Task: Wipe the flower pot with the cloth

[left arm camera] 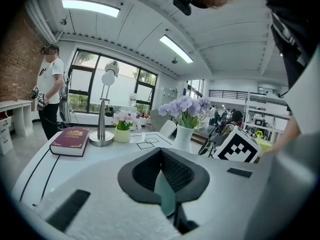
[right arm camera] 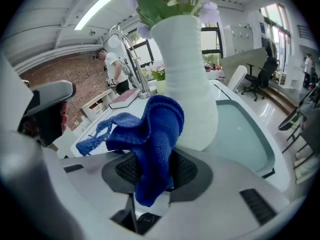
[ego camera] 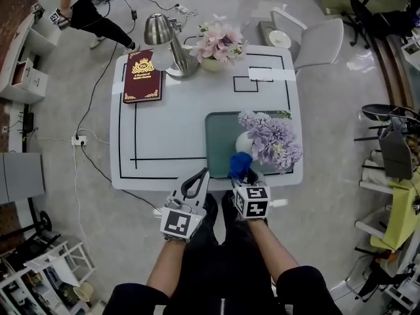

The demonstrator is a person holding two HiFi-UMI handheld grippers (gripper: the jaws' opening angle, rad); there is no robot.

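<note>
Right gripper view: right gripper [right arm camera: 150,176] clamped on blue cloth [right arm camera: 155,129], bunched right at white flower pot [right arm camera: 192,84] in teal tray [right arm camera: 245,134] nr tabletop's [ego camera: 170,123] near-right corner, prob. to wipe its side; left gripper [left arm camera: 162,184] closed, empty, idle by near edge.

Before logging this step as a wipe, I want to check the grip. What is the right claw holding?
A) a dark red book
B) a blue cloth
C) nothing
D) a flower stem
B: in the right gripper view the right claw is shut on the blue cloth, which bunches up just in front of the white flower pot.
</note>
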